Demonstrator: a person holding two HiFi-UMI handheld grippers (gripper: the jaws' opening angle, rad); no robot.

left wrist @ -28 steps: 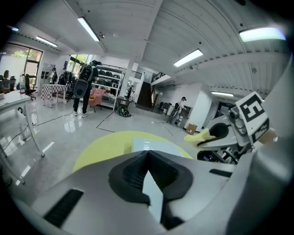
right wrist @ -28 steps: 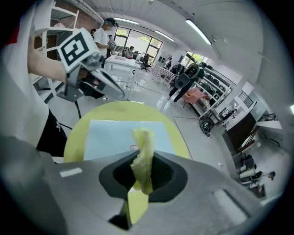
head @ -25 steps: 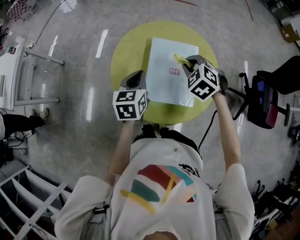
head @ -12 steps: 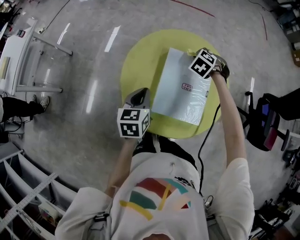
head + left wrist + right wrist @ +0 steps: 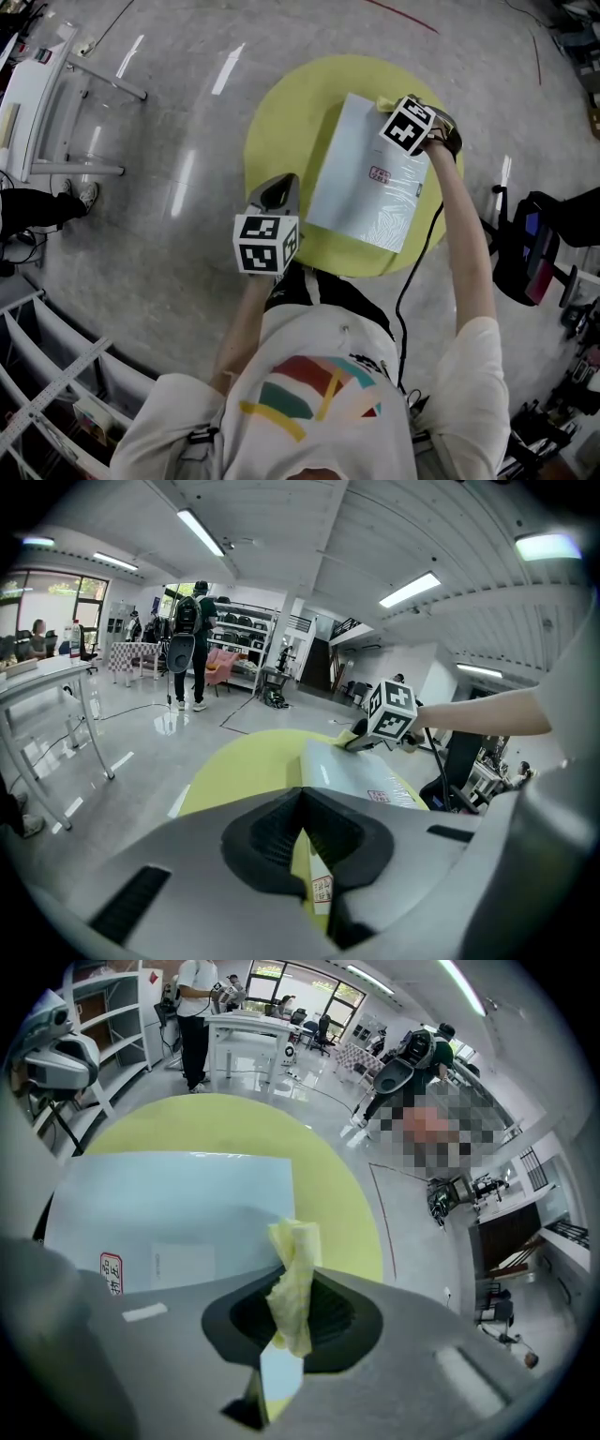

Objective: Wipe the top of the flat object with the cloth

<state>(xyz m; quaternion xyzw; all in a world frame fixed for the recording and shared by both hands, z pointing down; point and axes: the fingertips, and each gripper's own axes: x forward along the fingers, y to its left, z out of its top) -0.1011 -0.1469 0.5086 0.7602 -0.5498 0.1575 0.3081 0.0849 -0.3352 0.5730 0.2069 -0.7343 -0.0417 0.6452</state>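
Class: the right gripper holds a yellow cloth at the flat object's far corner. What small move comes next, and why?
Probably drag the right gripper and yellow cloth toward the person across the flat object: the cloth sits at its far corner, the rest lies nearer.

Left half of the round yellow table [image 5: 281, 141] lies bare; the flat pale object [image 5: 361, 183] fills its right half, right gripper [image 5: 388, 102] on the far corner, black office chair [image 5: 539, 248] standing further right
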